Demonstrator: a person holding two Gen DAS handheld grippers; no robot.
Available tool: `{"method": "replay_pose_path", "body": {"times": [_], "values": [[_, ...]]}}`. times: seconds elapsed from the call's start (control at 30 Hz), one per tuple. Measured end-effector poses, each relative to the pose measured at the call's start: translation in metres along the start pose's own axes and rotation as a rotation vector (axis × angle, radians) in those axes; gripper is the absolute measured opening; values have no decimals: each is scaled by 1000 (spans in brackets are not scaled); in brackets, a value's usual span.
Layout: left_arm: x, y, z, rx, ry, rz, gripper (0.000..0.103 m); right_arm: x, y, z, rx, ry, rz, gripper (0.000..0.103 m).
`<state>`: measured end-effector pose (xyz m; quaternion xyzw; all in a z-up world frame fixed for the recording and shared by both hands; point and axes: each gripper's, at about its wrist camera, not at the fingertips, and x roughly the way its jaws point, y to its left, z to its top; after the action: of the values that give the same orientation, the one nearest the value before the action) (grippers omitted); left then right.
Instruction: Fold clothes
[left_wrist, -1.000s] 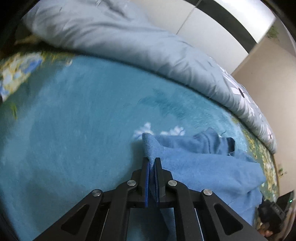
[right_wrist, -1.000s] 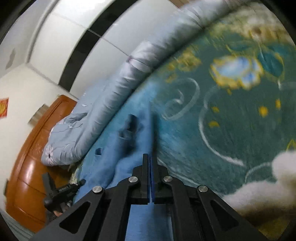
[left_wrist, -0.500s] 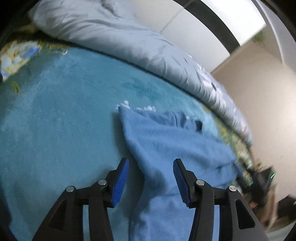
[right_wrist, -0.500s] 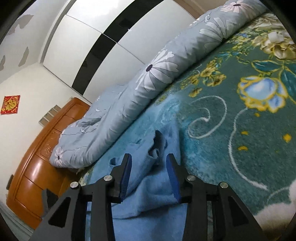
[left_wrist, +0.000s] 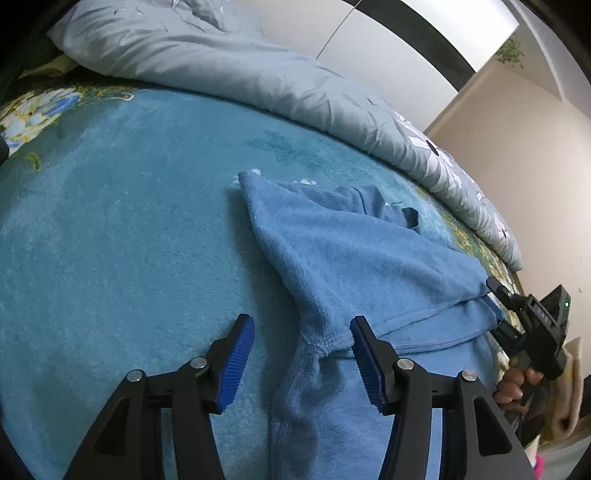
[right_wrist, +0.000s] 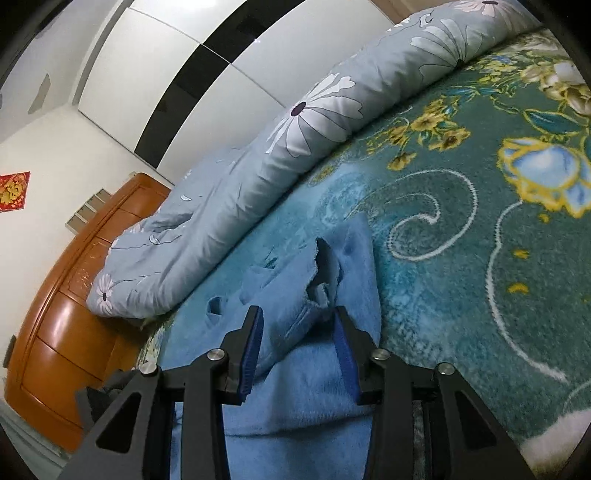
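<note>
A blue fleece garment (left_wrist: 351, 254) lies partly folded on the teal floral blanket (left_wrist: 110, 229). My left gripper (left_wrist: 301, 358) is open and empty, its jaws straddling a bunched edge of the garment without holding it. In the right wrist view the same garment (right_wrist: 306, 373) lies under and ahead of my right gripper (right_wrist: 299, 343), which is open and empty just above the cloth. The right gripper also shows in the left wrist view (left_wrist: 532, 332), held in a hand at the garment's far corner.
A rolled grey daisy-print quilt (left_wrist: 258, 77) runs along the far side of the blanket and shows in the right wrist view (right_wrist: 295, 147). A wooden headboard (right_wrist: 59, 339) stands at the left. White wardrobe doors (right_wrist: 192, 74) are behind.
Both grippers were shut on the garment one second ago. Both have opened and let it drop, and both have drawn back a little from the cloth.
</note>
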<state>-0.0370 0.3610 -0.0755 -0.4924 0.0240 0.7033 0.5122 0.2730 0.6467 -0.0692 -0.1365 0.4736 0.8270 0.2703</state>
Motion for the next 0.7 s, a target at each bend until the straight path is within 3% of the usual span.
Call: {"method": "replay_pose_path", "body": {"times": [0.03,0.2,0.4,0.53,0.63,0.7], "values": [[-1,0,-2,3,-10,-4,61,2,-2,0,7,7,12,4],[-3,2,-9,12,-53,-25,63,-32,16,-1,-69,-116,110,4],[-6,20,-9,-65,-73,-124,63,-39,-9,-12,39,5,-3,4],[-6,18,-10,-48,-83,-115,63,-28,-36,-15,143,84,-26,4],[-6,17,-11,-42,-90,-112,63,-29,-22,-15,42,81,-116,4],[-13,18,-17,-53,-67,-116,63,-31,-17,-16,11,65,-124,7]]}}
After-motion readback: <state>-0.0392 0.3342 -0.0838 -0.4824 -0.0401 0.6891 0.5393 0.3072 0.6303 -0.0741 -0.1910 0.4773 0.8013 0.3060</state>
